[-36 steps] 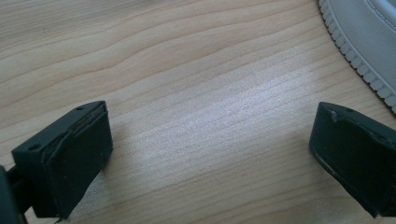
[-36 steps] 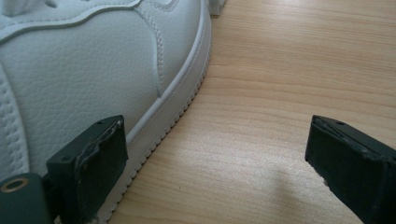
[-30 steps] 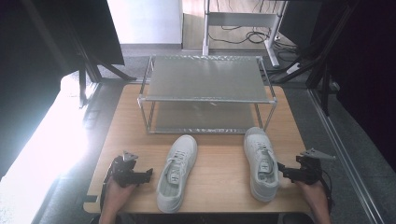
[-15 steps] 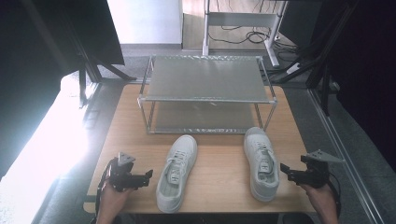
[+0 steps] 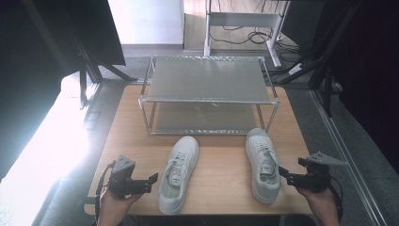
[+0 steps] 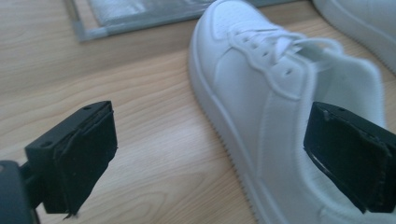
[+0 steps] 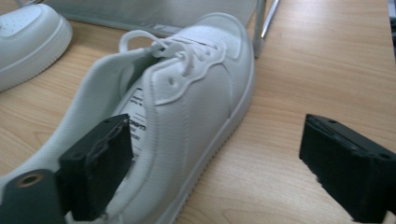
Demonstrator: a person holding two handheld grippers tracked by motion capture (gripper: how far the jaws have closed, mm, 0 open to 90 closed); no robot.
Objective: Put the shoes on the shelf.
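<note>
- The two white sneakers lie on the wooden surface [image 5: 221,188], toes toward the far side, just in front of a two-tier metal shoe rack [image 5: 207,94], which suggests they are meant for its shelves.
- The left shoe [image 5: 179,172] sits slightly angled near the middle; the right shoe [image 5: 262,162] lies nearer the right edge, its toe close to the rack's front right leg.
- The left gripper [image 5: 149,181] hovers beside the left shoe's heel, fingers spread wide with nothing between them, aimed at the side wall.
- The right gripper [image 5: 283,173] has just been closing a little, yet its fingers [image 7: 95,168] stand wide apart, one in front of the right shoe's heel opening, pressing on nothing.
- Each hand seems lined up to take its own shoe by the heel collar.
</note>
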